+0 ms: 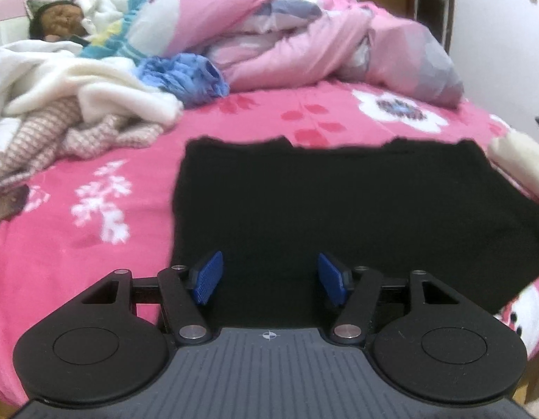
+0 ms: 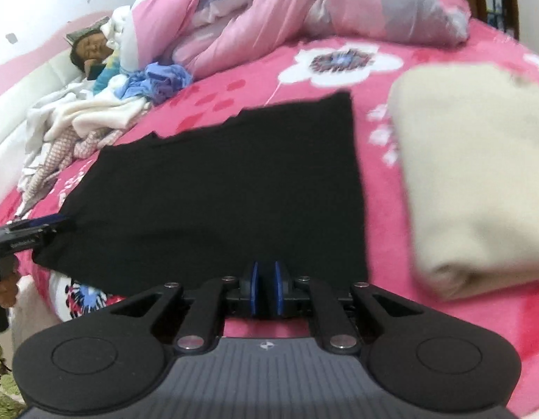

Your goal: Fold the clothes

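Black garment [image 1: 356,209] lies spread flat on the pink flowered bedsheet [image 1: 95,237], filling the middle of both views, its far edge ragged toward 12 o'clock. A heaped pink quilt [image 1: 304,35] rises behind it at 12 o'clock, and a person lies under white covers up at 10 o'clock. From the right wrist view, a folded cream cloth [image 2: 472,181] sits just beside the garment at 2 o'clock (close, but a strip of pink shows between them). A crumpled blue cloth [image 1: 185,76] rests at 11 o'clock, with a pink-checked piece [image 1: 60,132] trailing toward 9 o'clock.

The left gripper [image 1: 267,276] hovers over the near edge of the garment, its blue pads [image 1: 208,272] spread wide with nothing between them. The right gripper [image 2: 265,288] has its pads drawn nearly together at the garment's near hem; whether any fabric is pinched there I cannot tell.
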### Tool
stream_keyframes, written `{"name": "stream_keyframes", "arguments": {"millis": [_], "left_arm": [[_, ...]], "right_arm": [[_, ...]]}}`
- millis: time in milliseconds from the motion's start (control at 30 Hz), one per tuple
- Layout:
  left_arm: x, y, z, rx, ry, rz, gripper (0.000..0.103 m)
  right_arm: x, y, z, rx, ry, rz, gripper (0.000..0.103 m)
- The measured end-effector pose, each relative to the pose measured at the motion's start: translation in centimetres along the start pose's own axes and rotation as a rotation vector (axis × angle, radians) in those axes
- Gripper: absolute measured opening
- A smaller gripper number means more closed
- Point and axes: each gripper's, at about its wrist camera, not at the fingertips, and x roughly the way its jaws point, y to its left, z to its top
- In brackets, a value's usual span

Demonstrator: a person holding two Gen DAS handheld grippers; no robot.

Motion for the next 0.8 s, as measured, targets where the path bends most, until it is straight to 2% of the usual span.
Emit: {"name": "stream_keyframes", "arguments": {"millis": [133,267,367,500,533,633,733,800], "left_arm": [[1.3,-0.8,1.6,0.016,-0.005,-0.055,0.061],[4.7,-1.3,1.3,0.015,0.065,-0.033,0.061],[5.1,0.2,0.9,-0.002,0.032,-0.005,0.061],[4.2,1.5,2.3,0.070,-0.013,0.084,0.061],[4.2,1.5,2.8,0.088,-0.025,0.086,0.061],[4.8,1.2,4.5,0.127,-0.052,0.042,0.061],[6.8,0.4,5.3,0.133,-0.021,-0.018,0.061],[8.5,0.2,5.5,0.132,0.011,-0.037,0.061]], "right_arm": [[0.8,0.8,1.8,-0.020,-0.056,0.012,0.016],[1.7,1.5,3.4,-0.039,-0.107,0.021,0.017],[3.5,0.8,2.0,-0.039,-0.020,-0.032,0.016],[1.6,0.2,1.3,-0.046,0.015,-0.040,0.017],[1.2,0.4,1.8,-0.054,0.010,-0.051,0.017],[0.7,0.7,4.0,-0.078,-0.054,-0.062,0.017],[2.6,0.5,6.6,-0.047,-0.106,-0.032,0.017],[4.7,0.1,7.8,-0.017,-0.111,-0.016,0.017]]}}
